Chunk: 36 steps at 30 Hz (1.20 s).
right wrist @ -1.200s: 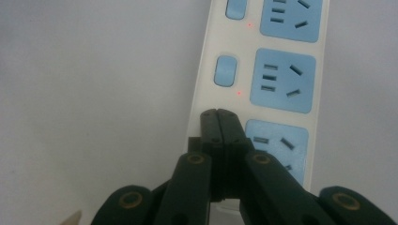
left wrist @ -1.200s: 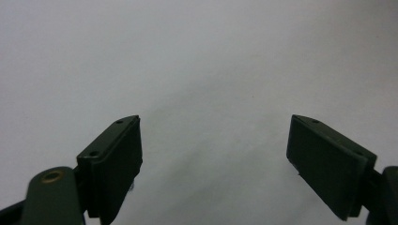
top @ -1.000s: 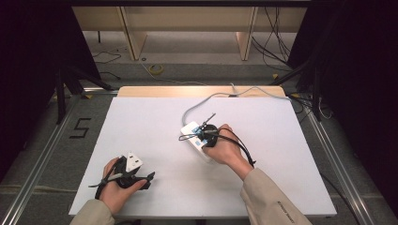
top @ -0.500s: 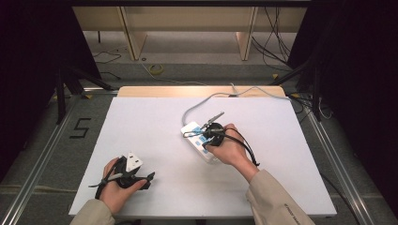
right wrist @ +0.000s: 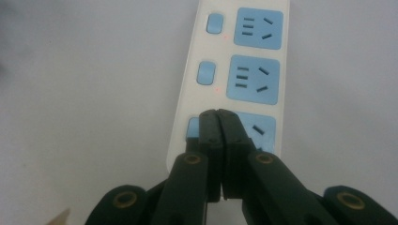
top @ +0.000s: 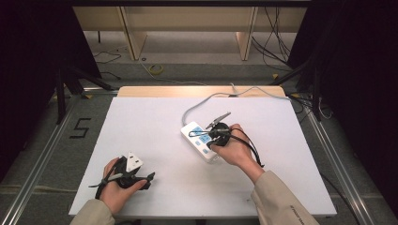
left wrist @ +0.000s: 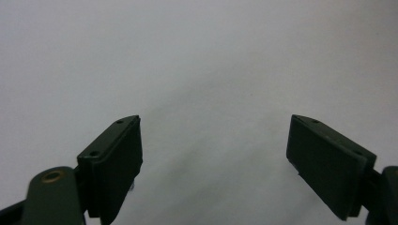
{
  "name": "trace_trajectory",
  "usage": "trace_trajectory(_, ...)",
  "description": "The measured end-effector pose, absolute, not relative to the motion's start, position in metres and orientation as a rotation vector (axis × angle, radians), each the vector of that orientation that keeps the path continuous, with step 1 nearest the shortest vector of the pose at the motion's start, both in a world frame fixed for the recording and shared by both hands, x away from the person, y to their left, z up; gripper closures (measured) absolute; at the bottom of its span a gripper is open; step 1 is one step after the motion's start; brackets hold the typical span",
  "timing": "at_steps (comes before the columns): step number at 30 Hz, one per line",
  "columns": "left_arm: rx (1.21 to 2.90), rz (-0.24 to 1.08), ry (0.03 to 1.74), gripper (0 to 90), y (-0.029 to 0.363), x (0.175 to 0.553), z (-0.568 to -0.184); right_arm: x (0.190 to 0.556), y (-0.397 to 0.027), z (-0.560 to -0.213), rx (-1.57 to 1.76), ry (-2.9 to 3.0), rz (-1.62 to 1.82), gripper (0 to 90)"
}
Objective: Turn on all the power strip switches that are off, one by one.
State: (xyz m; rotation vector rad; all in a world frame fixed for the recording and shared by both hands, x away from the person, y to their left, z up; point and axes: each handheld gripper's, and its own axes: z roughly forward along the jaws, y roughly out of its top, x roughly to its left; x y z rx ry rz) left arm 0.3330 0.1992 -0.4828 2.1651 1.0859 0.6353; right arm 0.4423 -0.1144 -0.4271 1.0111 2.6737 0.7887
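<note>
Landmark: power strip [top: 201, 140], white with blue sockets, lying on the white table [top: 155, 122] right of centre, its grey cable [top: 206, 101] running off the far edge.
Left gripper [top: 126, 176]: nearest you, well apart from the strip at the near left; your hand rests it on the table. Jaws stand wide with nothing between them, bare surface ahead in the left gripper view.
Right gripper [right wrist: 218, 117]: on the strip's near end. Jaws closed together, empty, tips down at the nearest switch [right wrist: 192, 129] beside the nearest socket [right wrist: 258, 129].
Right hand pose: your wrist comes in from the near right, the gripper tilted down onto the strip, fingers wrapped round the body.
Beyond the tips: middle switch [right wrist: 205, 73] and far switch [right wrist: 215, 23], each with a small red light beside it.
Progress: you look to be pressing switches with the closed tips. Two farther lights glow; the nearest one's light is hidden by the jaws, so I cannot tell its state.
Left to do: judged, finish this press, lift clear.
</note>
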Motion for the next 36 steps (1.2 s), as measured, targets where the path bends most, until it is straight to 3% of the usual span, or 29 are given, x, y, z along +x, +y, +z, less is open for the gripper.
trace_trajectory(36, 2.165, 0.637, 1.086, 18.7, 0.199, 0.332, -0.483, 0.424, -0.164, -0.421, 1.066, 2.553, 0.883, 82.5)
